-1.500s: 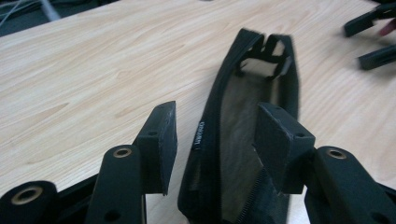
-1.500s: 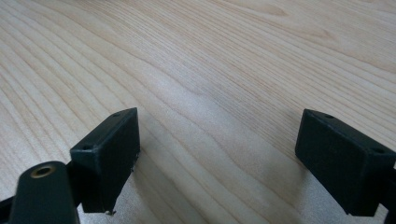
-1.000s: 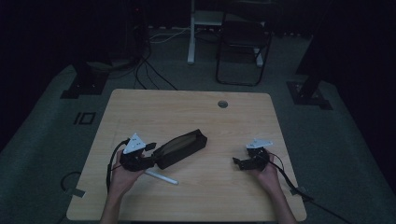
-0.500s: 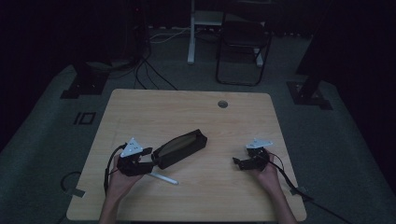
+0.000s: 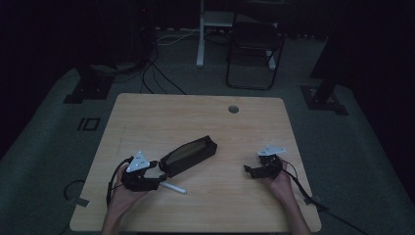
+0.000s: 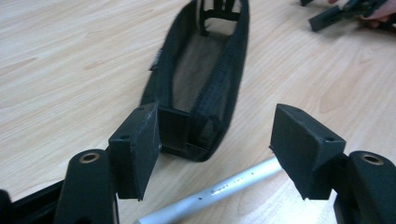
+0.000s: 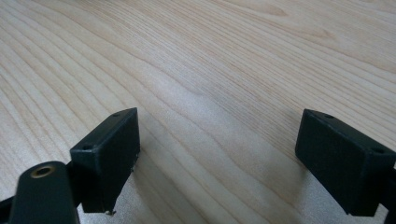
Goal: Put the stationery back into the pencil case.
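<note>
The black pencil case (image 5: 188,155) lies unzipped and slanted near the middle of the wooden worktop (image 5: 205,117), its near end just in front of the left gripper (image 6: 215,149). That gripper's fingers (image 6: 137,149) have just been opening and now stand wide apart, pressing on nothing (the case's end sits just beyond the gap, close beside the left-hand finger). A silver pen (image 6: 219,191) lies on the worktop beneath them, beside the case. The right gripper (image 7: 217,161) rests well apart, near the worktop's right edge, fingers spread wide over bare wood and holding nothing.
</note>
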`<action>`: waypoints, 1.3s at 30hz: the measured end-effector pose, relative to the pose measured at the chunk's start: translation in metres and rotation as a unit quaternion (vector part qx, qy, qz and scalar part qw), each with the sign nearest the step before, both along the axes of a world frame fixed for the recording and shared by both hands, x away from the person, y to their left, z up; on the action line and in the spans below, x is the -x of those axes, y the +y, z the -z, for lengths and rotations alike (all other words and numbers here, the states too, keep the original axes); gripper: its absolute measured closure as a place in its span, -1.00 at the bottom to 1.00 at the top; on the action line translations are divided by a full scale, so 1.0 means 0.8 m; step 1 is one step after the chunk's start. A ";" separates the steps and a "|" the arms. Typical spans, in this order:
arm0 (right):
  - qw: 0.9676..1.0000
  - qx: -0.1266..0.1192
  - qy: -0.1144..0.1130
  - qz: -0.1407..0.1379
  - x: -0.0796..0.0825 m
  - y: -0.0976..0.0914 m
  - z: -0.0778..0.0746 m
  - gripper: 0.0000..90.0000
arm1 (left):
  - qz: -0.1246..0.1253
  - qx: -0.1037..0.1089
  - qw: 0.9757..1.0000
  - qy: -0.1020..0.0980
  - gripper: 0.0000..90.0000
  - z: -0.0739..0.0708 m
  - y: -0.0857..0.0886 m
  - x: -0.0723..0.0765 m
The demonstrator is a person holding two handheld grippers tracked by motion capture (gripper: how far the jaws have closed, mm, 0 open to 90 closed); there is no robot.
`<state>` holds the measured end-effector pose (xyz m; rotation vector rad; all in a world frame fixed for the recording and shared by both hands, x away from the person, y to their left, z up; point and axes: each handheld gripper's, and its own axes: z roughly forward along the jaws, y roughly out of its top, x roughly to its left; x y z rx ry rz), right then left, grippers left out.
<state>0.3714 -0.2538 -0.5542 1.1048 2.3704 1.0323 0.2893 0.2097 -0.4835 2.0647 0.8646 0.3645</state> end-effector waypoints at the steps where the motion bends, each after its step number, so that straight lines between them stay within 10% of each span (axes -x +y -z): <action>1: 1.000 0.000 0.000 0.000 0.000 0.000 0.000 -0.69 | 0.003 0.000 1.000 0.000 -0.28 0.001 0.000 0.001; 18: 1.000 0.000 0.000 0.000 0.000 0.000 0.000 -0.69 | 0.013 -0.014 1.000 -0.008 -0.24 0.031 -0.003 0.011; 39: 1.000 0.000 0.000 0.000 0.000 0.000 0.000 -0.69 | 0.030 -0.085 0.996 0.012 -0.22 0.061 -0.021 0.002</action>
